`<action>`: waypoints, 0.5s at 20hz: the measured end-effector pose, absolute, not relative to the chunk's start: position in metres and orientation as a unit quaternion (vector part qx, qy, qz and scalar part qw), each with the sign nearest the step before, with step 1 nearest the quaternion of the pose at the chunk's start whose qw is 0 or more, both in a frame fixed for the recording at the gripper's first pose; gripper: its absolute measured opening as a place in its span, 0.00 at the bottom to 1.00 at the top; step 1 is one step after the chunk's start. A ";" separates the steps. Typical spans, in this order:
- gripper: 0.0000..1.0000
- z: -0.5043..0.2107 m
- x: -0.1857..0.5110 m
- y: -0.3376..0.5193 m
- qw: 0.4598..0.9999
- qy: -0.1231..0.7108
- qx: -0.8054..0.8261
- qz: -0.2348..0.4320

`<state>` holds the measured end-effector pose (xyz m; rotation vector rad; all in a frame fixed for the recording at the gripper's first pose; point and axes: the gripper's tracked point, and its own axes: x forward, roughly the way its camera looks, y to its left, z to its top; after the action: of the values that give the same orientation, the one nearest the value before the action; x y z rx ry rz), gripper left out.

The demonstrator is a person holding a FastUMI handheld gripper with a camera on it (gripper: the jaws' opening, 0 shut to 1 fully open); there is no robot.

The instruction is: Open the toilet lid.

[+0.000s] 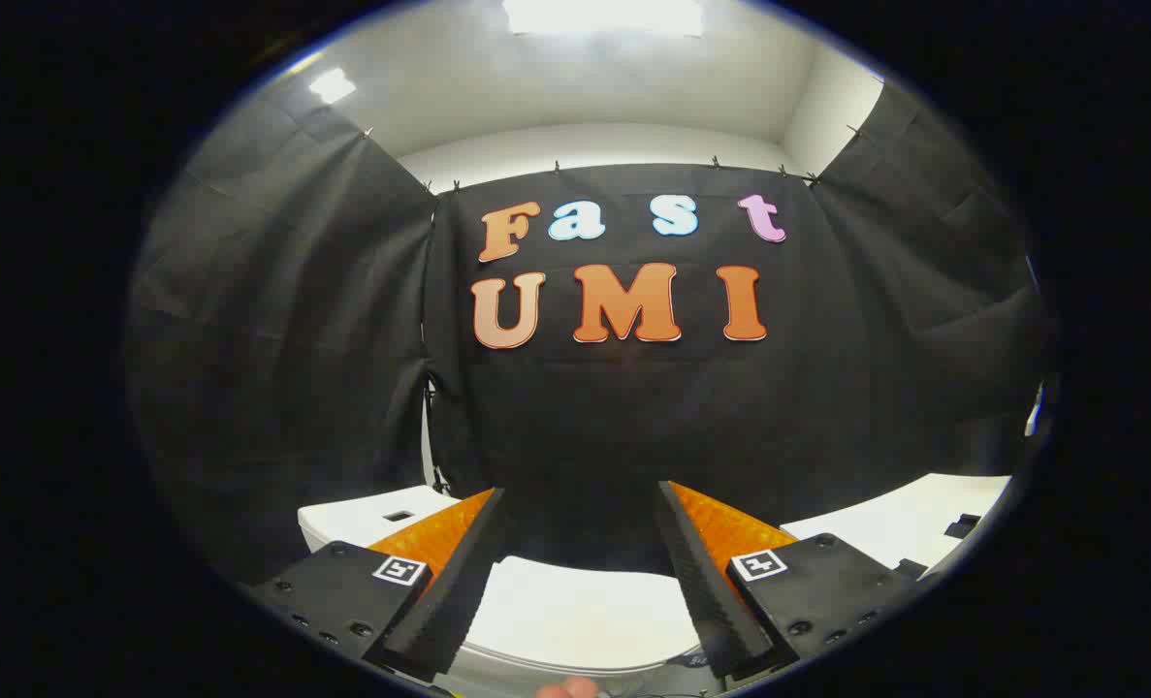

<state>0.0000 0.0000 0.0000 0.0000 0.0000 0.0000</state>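
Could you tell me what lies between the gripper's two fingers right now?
In the gripper view, the open gripper has the white toilet lid showing between its fingers, apparently below them and untouched; beyond the tips hangs the black cloth wall.

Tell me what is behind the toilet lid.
Behind the closed lid stands the black cloth wall, with a white tank off to one side. The open gripper hovers over the lid. The bowl beneath stays covered.

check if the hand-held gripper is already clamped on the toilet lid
No, the hand-held gripper is open, its fingers spread apart above the closed toilet lid, not pressing on it.
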 end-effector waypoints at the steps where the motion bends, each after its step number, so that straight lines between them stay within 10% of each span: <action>1: 0.98 0.002 -0.001 0.002 1.000 0.000 -0.005 0.001; 10: 0.98 0.005 -0.005 0.007 0.999 -0.004 -0.026 0.023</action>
<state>-0.0048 0.0074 0.0054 -0.0515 -0.0086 0.0458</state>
